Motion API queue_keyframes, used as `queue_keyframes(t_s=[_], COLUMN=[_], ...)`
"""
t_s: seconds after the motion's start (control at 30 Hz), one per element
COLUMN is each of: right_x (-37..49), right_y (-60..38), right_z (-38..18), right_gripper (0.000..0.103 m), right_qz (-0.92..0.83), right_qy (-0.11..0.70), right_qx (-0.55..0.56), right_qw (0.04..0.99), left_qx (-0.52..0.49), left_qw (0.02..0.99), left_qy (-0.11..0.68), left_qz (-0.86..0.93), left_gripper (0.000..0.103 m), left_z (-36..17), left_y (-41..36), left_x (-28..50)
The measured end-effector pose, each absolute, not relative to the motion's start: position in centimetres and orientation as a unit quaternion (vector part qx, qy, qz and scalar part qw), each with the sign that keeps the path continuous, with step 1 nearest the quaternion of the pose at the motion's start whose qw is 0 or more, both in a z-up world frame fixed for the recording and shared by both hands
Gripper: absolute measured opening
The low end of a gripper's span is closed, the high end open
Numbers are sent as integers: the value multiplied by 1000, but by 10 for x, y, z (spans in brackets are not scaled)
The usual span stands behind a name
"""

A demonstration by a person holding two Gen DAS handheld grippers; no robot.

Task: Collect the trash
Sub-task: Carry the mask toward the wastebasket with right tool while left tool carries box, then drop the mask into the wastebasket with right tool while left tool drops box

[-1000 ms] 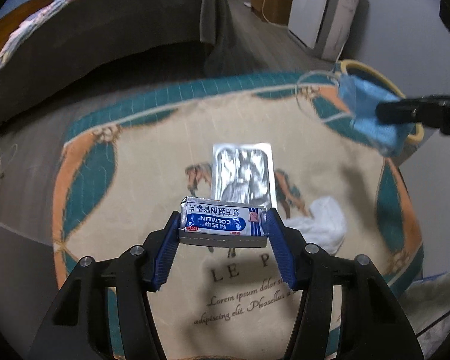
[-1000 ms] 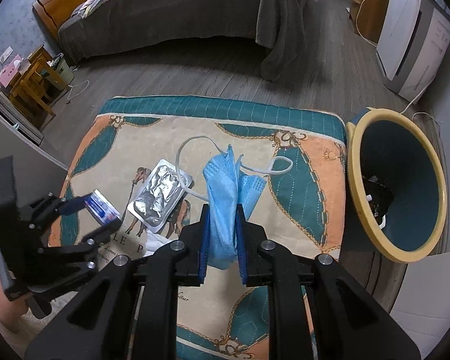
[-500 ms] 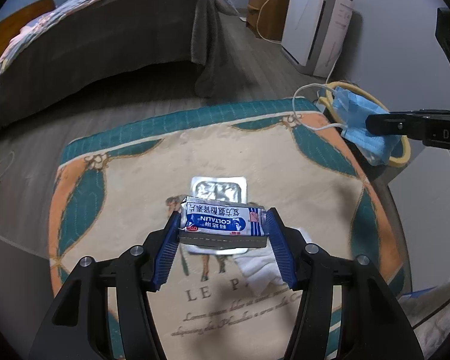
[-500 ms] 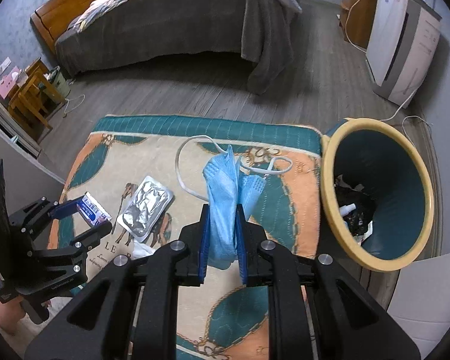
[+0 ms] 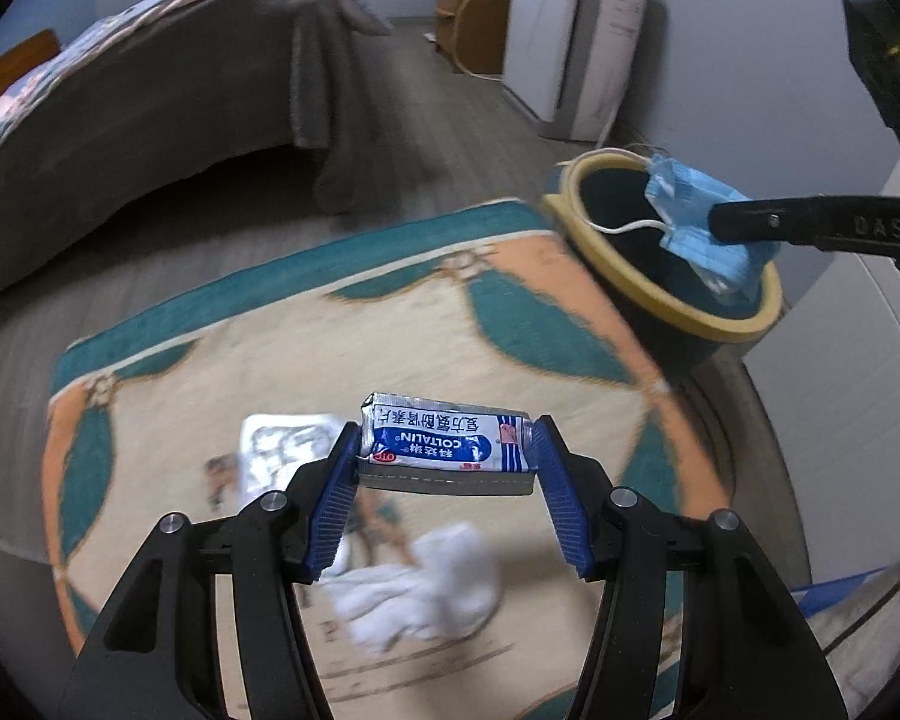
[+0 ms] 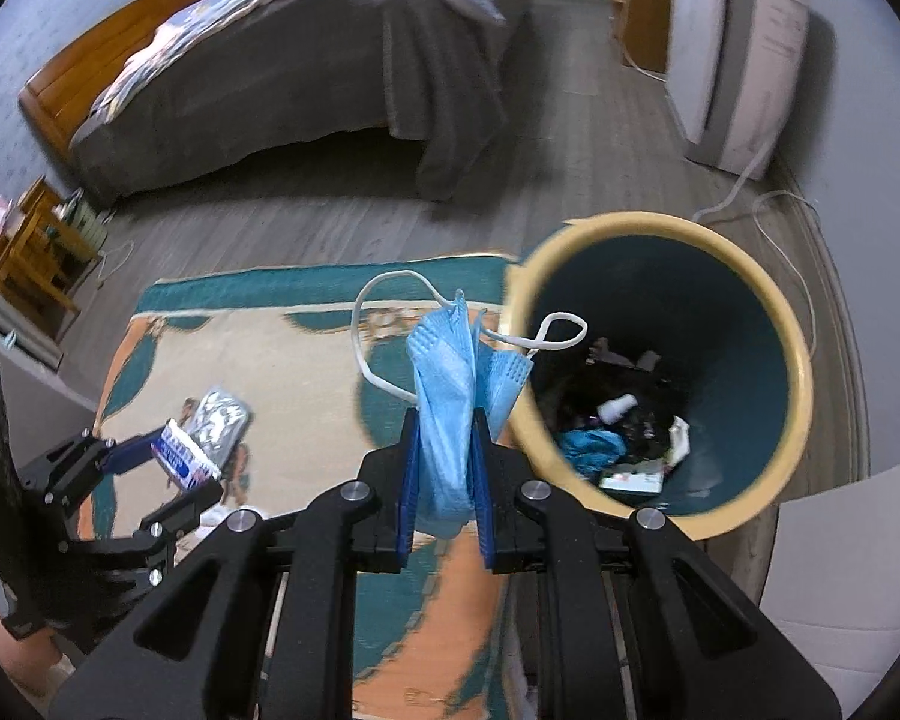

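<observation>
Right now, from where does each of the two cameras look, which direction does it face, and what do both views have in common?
Left wrist: sits behind the left gripper, looks down over the medicine box to the rug; right gripper's finger enters at right.
Right wrist: sits behind the right gripper, looks past the blue mask into the trash bin; left gripper at lower left.
Shared: rug, bin, mask, box, foil blister pack, bed.

- The left wrist view looks forward and down over the rug (image 5: 342,348), from low and near.
- The right wrist view looks down steeply, close above the bin (image 6: 798,372) (its inside is visible).
- Both share rug, bin (image 5: 660,300) and bed (image 5: 150,102).
</observation>
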State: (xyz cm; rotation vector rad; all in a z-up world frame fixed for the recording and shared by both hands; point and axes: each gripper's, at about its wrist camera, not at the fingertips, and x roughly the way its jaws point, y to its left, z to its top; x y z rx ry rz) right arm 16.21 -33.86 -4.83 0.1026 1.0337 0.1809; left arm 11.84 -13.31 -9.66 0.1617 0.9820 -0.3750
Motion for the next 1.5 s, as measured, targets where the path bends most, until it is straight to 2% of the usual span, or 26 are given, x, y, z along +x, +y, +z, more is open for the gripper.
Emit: queue_keyframes(t_s=[0.43, 0.87, 0.9, 0.93, 0.97, 1.03, 1.17, 1.33, 1.43, 1.5], right_x=[172, 179, 179, 179, 179, 180, 181, 180, 179, 179], right_y=[-451, -484, -485, -486, -487, -491, -493, -487, -481, -472], right_z=[-65, -88, -87, -86, -85, -85, -88, -81, -73, -67], right_gripper=[15, 16, 18, 24, 28, 42, 49, 86, 96, 97], right_qz=[3, -26, -24, -25, -27, -33, -36, -44, -40, -33], right_qy=[488, 492, 489, 487, 485, 482, 485, 478, 469, 465], right_qx=[122, 151, 156, 160, 164, 173, 193, 174, 170, 162], right_qw=[864, 857, 858, 858, 859, 858, 852, 860, 866, 870], left_qx=[106, 150, 152, 155, 157, 151, 144, 118, 102, 100], left_qw=[858, 841, 842, 845, 849, 858, 862, 866, 870, 874], left_qy=[443, 433, 427, 421, 415, 404, 405, 422, 432, 432], left_qz=[-240, -288, -292, -290, -286, -280, -269, -241, -214, -197], left_gripper=[59, 59, 59, 64, 78, 86, 88, 91, 93, 94], left_z=[-68, -71, -70, -68, -66, -60, -60, -62, -61, -57], left_y=[-222, -294, -299, -302, -304, -305, -297, -262, -232, -210], left_x=[139, 176, 179, 182, 182, 185, 185, 181, 175, 168])
